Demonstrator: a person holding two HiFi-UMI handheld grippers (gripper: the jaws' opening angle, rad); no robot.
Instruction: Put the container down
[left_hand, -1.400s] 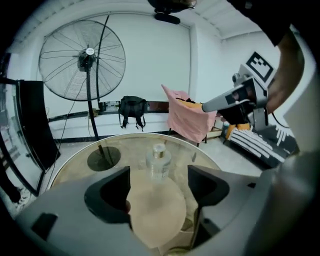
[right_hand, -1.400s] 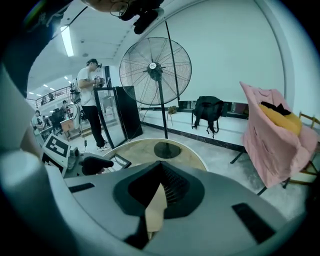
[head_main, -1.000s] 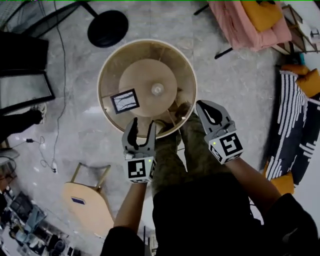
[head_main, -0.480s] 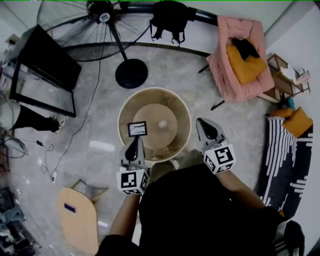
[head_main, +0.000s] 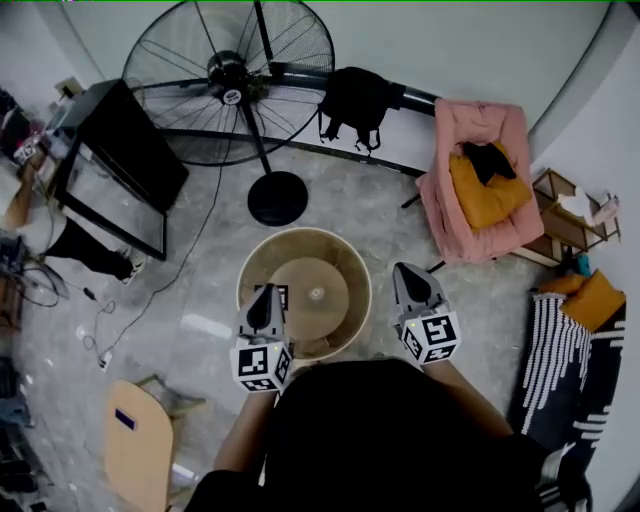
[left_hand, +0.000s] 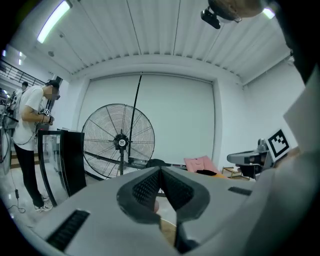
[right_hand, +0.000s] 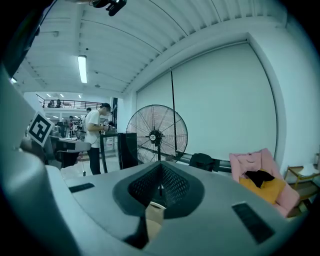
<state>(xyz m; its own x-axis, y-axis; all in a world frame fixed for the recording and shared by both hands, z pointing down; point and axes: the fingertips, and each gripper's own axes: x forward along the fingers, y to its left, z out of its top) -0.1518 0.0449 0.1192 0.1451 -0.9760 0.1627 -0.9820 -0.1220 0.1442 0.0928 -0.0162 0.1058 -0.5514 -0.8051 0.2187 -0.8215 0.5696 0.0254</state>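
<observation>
The container (head_main: 335, 262) is a round tan tub with a flat disc and a small dark-framed card inside. It stands upright on the grey floor, straight below me. My left gripper (head_main: 268, 291) hangs over its near left rim, jaws shut with nothing between them. My right gripper (head_main: 404, 270) hovers just off the tub's right side, also shut and empty. In the left gripper view the pads (left_hand: 160, 174) meet, with a sliver of the tub's rim below. The right gripper view shows its closed jaws (right_hand: 161, 171) pointing level at the room.
A large floor fan (head_main: 230, 75) and a black bag (head_main: 360, 100) stand behind the tub. A black panel stand (head_main: 120, 165) is at the left, a pink chair with an orange cushion (head_main: 480, 170) at the right, a wooden chair (head_main: 140, 440) near left. A person (left_hand: 30, 125) stands far left.
The left gripper's jaws went from open at the tub's rim to shut and empty. The head view has risen, so the tub looks smaller and lower, and both grippers are off it.
</observation>
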